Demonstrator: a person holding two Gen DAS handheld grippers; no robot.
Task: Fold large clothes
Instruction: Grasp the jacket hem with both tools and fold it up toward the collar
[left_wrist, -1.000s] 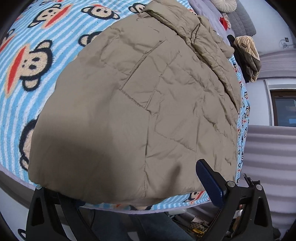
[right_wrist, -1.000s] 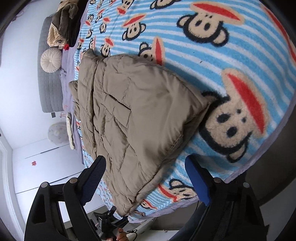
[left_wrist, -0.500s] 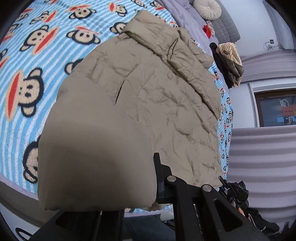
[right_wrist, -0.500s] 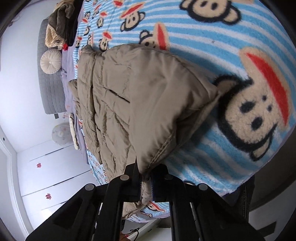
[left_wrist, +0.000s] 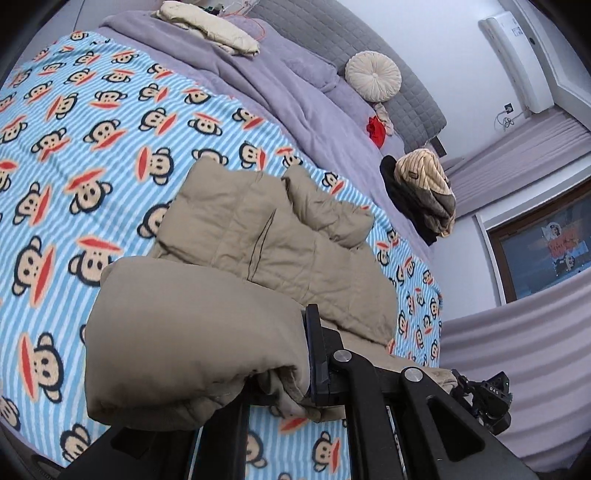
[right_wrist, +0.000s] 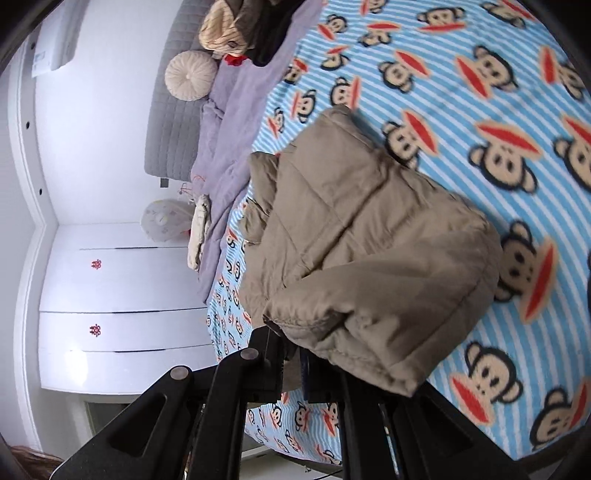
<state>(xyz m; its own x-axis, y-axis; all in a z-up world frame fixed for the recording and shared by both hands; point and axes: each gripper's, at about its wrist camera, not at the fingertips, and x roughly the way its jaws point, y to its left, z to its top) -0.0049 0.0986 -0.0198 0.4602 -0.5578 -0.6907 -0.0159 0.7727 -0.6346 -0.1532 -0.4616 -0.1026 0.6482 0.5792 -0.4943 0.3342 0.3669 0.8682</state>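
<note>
Lifting the near hem of the tan padded jacket (left_wrist: 266, 236) off the bed (left_wrist: 74, 155), both tools have clamped shut since a second ago, when they stood wide open. The left hand-held gripper (left_wrist: 314, 373) pinches one near corner, the right hand-held gripper (right_wrist: 291, 362) the other, and the hem now curls up and toward the far collar. That suggests the bottom-to-top fold is under way, with the far half lying on the monkey-print blanket (right_wrist: 498, 92). No brand or label is legible; small red marks on the white wardrobe (right_wrist: 96, 295) are too small to read.
</note>
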